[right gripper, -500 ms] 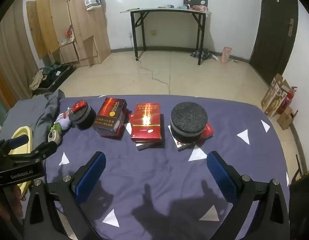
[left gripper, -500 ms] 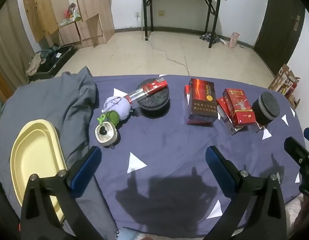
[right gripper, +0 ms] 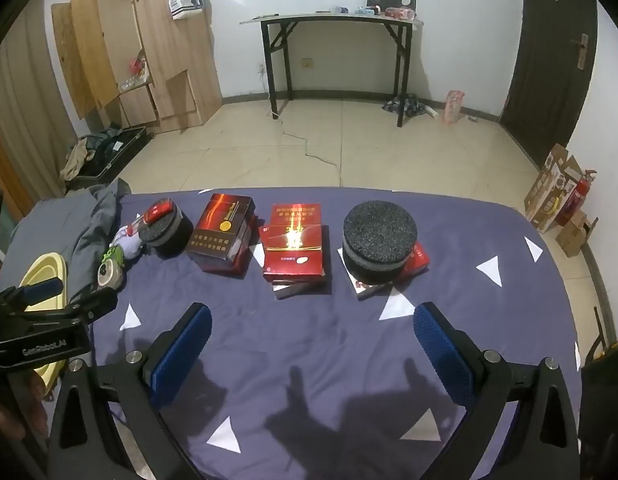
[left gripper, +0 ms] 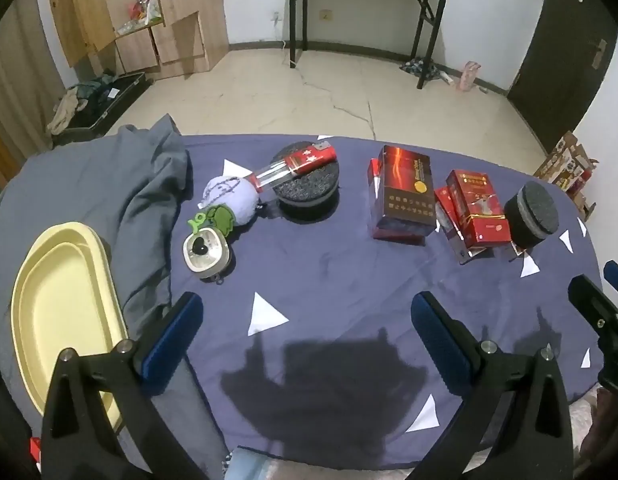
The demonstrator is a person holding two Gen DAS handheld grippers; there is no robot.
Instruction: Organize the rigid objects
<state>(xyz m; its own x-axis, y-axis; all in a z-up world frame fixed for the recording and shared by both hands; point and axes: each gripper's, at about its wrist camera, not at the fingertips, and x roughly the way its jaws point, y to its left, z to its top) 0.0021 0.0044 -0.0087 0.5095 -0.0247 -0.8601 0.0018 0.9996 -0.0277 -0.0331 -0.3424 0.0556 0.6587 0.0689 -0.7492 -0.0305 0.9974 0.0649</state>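
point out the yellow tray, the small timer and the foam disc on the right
yellow tray (left gripper: 65, 304): left wrist view, bare inner floor
small timer (left gripper: 207, 255): left wrist view, face
foam disc (right gripper: 379, 227): right wrist view, top surface

Only clear text: "GenRobot.AI" in white on the black body of the left gripper (right gripper: 49, 304), seen in the right wrist view. The dark red box (right gripper: 223, 232) has gold lettering and a round gold seal; the bright red box (right gripper: 293, 250) has gold characters too, but both are too small and blurred to read.
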